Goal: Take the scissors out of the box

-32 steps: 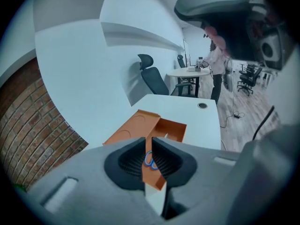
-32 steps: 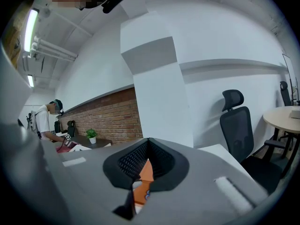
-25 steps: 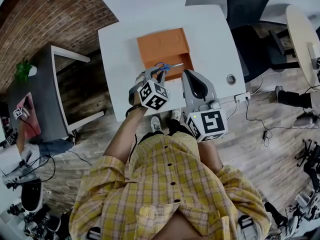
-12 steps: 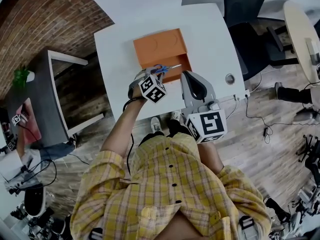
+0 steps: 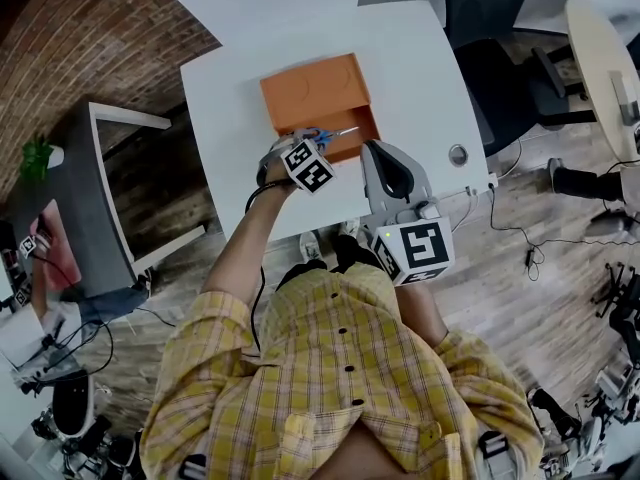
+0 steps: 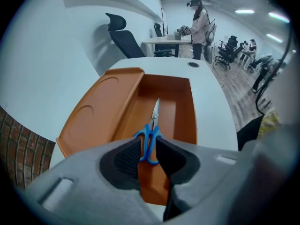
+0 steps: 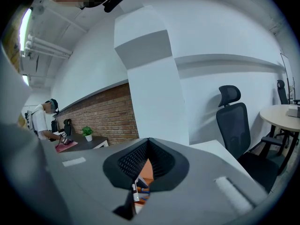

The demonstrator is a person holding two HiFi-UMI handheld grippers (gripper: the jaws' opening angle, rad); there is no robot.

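Observation:
An orange box [image 5: 345,116] with its lid folded back lies on the white table [image 5: 420,78]. Blue-handled scissors [image 5: 327,135] hang over the box's near part, blades pointing to the right. My left gripper [image 5: 300,141] is shut on their handles. In the left gripper view the blue handles [image 6: 149,143] sit pinched between the pads and the blades [image 6: 155,110] point out over the box's floor [image 6: 180,102]. My right gripper [image 5: 373,150] hovers at the table's near edge, right of the box, with its jaws together and nothing held. The right gripper [image 7: 148,148] faces a wall.
A round cable grommet [image 5: 458,155] sits in the table to the right of the box. A black office chair [image 5: 495,28] stands behind the table, a round table [image 5: 600,58] at far right, and a dark side desk [image 5: 70,188] to the left.
My left gripper has moved forward over the box's near edge, still holding the scissors. The right gripper has stayed where it was.

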